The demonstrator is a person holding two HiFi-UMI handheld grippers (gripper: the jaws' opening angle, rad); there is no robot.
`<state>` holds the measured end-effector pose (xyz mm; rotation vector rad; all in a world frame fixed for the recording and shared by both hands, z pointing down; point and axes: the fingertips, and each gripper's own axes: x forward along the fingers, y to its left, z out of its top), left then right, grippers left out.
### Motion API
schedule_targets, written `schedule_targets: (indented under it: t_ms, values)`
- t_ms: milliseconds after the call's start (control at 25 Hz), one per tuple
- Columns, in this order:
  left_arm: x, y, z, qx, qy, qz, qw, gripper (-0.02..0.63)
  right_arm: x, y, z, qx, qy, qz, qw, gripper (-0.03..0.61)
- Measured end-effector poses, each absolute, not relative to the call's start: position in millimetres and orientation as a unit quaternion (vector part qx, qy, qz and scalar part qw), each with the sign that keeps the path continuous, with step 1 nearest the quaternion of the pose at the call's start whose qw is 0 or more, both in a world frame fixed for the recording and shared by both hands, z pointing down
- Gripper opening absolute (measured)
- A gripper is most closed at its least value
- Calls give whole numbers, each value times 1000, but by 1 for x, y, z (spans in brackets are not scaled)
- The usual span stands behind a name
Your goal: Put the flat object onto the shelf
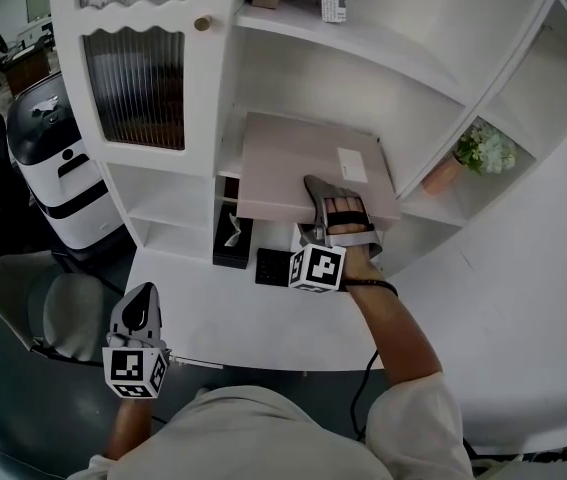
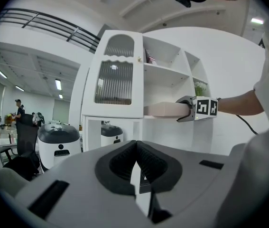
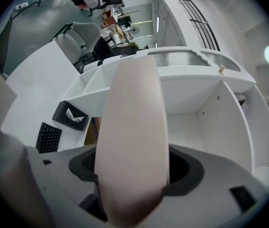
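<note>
The flat object [image 1: 303, 168] is a thin beige box with a small white label. It lies on a middle board of the white shelf unit [image 1: 303, 78], its near end overhanging. My right gripper [image 1: 328, 206] straddles that near end, one jaw above and one below. In the right gripper view the box [image 3: 134, 127] fills the space between the jaws, with a dark gap along its left side, so my right gripper [image 3: 133, 171] is open around it. My left gripper [image 1: 138, 313] hangs low off the desk's front left corner, shut and empty [image 2: 136, 148]; from there the box [image 2: 165, 109] shows edge-on.
A black tissue box [image 1: 233, 236] and a black keypad [image 1: 273, 266] sit on the white desk [image 1: 243, 318] under the box. A potted plant [image 1: 478, 153] stands in the right compartment. A ribbed-glass door [image 1: 143, 83], a white machine [image 1: 53, 158] and a chair [image 1: 33, 308] are at left.
</note>
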<state>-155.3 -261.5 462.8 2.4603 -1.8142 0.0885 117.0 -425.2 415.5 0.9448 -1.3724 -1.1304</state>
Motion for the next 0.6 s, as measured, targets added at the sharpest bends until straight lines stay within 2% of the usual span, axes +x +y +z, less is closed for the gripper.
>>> schedule_targets:
  t_ms: [600]
  values:
    - [-148, -274, 466, 806, -589, 32, 44, 1, 109, -449, 418, 346, -644, -397, 556, 394]
